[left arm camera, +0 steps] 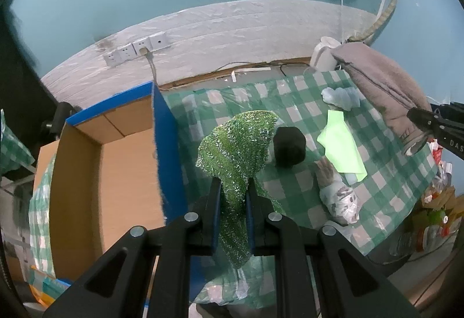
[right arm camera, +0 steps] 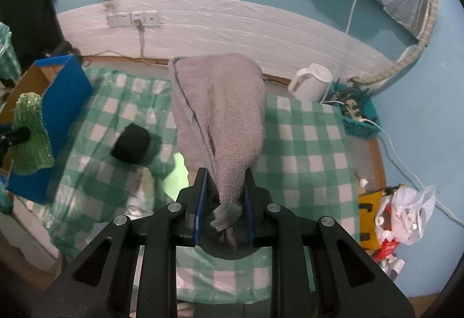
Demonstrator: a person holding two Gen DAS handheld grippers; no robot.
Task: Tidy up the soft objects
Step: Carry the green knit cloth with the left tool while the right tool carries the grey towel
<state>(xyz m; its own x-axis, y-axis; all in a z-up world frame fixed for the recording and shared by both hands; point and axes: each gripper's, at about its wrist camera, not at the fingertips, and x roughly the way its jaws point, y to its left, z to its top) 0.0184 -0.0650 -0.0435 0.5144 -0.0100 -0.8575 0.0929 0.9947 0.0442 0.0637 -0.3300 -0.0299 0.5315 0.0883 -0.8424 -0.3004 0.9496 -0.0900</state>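
Observation:
My left gripper [left arm camera: 233,183] is shut on a sparkly green knitted cloth [left arm camera: 237,144], which hangs above the green checked tablecloth [left arm camera: 385,187]. That cloth [right arm camera: 30,132] also shows at the left edge of the right wrist view, beside the box. My right gripper [right arm camera: 224,173] is shut on a grey fleece towel [right arm camera: 220,109], lifted off the table; the towel [left arm camera: 382,86] and the gripper [left arm camera: 420,118] appear at far right in the left wrist view. On the table lie a black soft lump [left arm camera: 290,147], a lime green cloth [left arm camera: 343,147], a pale blue cloth [left arm camera: 342,97] and a patterned white bundle [left arm camera: 342,199].
An open cardboard box with blue outer walls [left arm camera: 116,173] stands at the table's left end. A white kettle [right arm camera: 311,81] and a teal basket of cables [right arm camera: 358,112] sit at the back right. Wall sockets [left arm camera: 136,50] with a plugged cord are behind. Bags and clutter [right arm camera: 403,213] lie right.

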